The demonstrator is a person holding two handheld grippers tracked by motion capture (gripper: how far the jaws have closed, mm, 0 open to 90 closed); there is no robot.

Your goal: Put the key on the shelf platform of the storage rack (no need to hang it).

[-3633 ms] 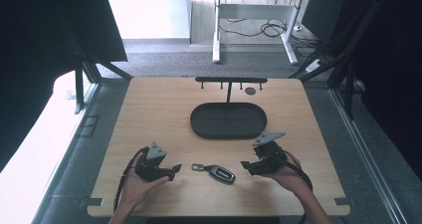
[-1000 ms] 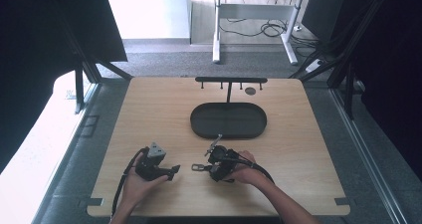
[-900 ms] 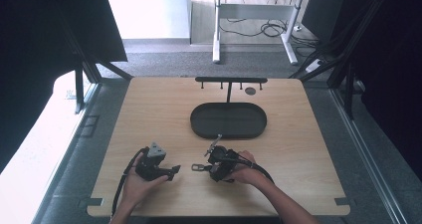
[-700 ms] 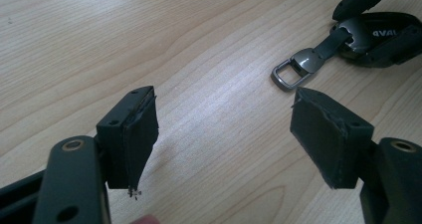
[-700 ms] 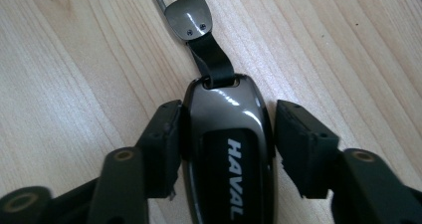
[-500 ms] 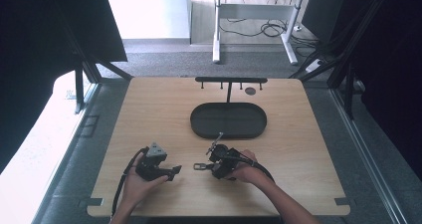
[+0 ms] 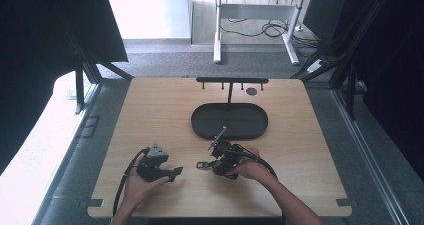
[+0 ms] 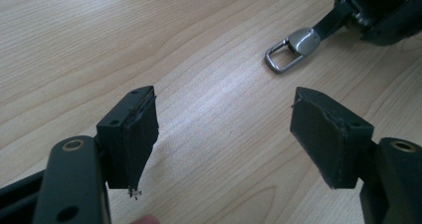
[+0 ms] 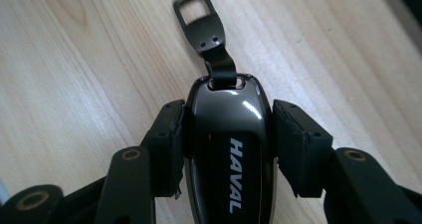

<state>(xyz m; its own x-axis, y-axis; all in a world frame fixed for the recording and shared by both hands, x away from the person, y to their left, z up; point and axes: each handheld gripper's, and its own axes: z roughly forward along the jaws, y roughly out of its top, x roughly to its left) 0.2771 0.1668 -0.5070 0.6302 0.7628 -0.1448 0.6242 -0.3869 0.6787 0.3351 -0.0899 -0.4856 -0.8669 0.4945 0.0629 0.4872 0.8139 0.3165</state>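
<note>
A glossy black key fob (image 9: 229, 134) marked HAVAL lies on the wooden table (image 7: 150, 105), and my right gripper (image 9: 229, 109) is shut on its two sides. A short strap and a metal loop (image 9: 196, 20) stick out ahead of the jaws. In the high view the right gripper (image 7: 211, 163) is at the front middle of the table, with the loop (image 7: 202, 165) pointing left. My left gripper (image 7: 176, 171) rests a little to its left, open, with nothing between its fingers (image 8: 134, 129). The left gripper view shows the loop (image 8: 287, 51) and the right gripper (image 8: 383, 15) ahead.
A dark oval tray (image 7: 200, 122) sits at the table's middle, just behind the right gripper. Behind it stands a low black rack (image 7: 231, 80) with hooks, and a small dark disc (image 7: 251, 91) lies beside it.
Since 3.6 s ago the right gripper has moved left to the key fob and shut on it. Over the last second it has barely shifted. The left gripper has stayed put.
</note>
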